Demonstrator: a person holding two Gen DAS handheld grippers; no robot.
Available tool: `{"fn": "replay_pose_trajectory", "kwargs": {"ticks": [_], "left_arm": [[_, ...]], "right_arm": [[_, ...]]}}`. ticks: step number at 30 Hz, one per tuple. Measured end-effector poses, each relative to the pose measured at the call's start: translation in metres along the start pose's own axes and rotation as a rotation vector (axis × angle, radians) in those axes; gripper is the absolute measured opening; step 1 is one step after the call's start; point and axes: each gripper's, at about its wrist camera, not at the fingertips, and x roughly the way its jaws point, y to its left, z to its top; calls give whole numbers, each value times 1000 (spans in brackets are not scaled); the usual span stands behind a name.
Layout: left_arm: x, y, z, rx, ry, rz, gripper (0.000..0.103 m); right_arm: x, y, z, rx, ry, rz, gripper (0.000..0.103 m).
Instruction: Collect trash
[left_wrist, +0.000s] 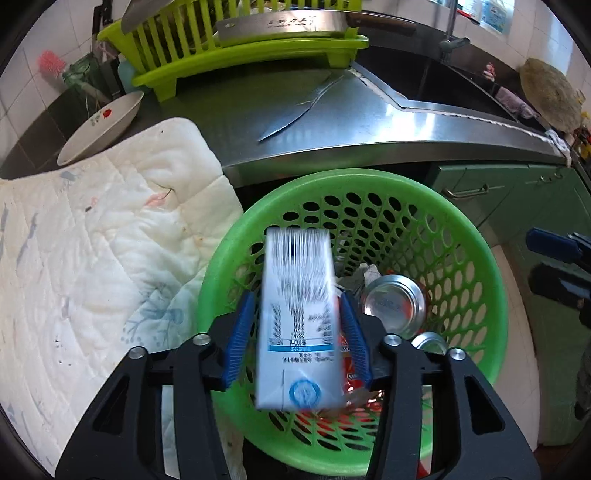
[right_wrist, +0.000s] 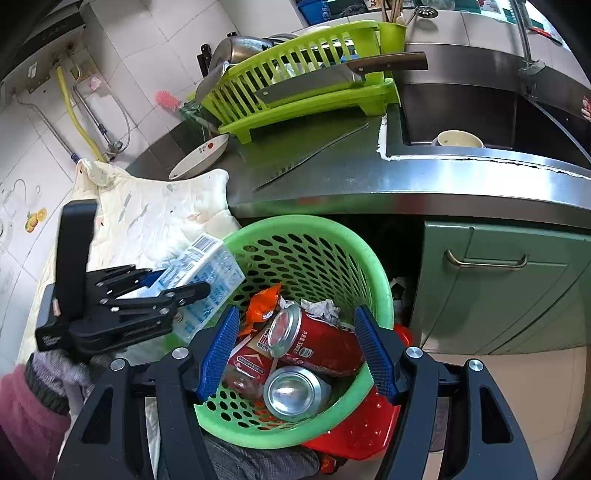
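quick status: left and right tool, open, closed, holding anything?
Left tool: open, white carton loose between its fingers, above the green basket.
Right tool: open, holding nothing, over the basket.

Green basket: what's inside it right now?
Inside the green basket lie two red cans, an orange wrapper and crumpled paper. Whatever is beneath them is covered. The white carton is above it, between the left claw's fingers.
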Motion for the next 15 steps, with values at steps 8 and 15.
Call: {"fn": "replay_pose_trajectory", "kwargs": {"ticks": [8, 15], "left_arm": [[-19, 12, -8, -88, -62, -18, 62], [-62, 26, -28, -168, -112, 15, 66]], "right_arm": [[-4, 24, -10, -85, -26, -31, 66], [-13, 54, -20, -159, -51, -59, 73]]}}
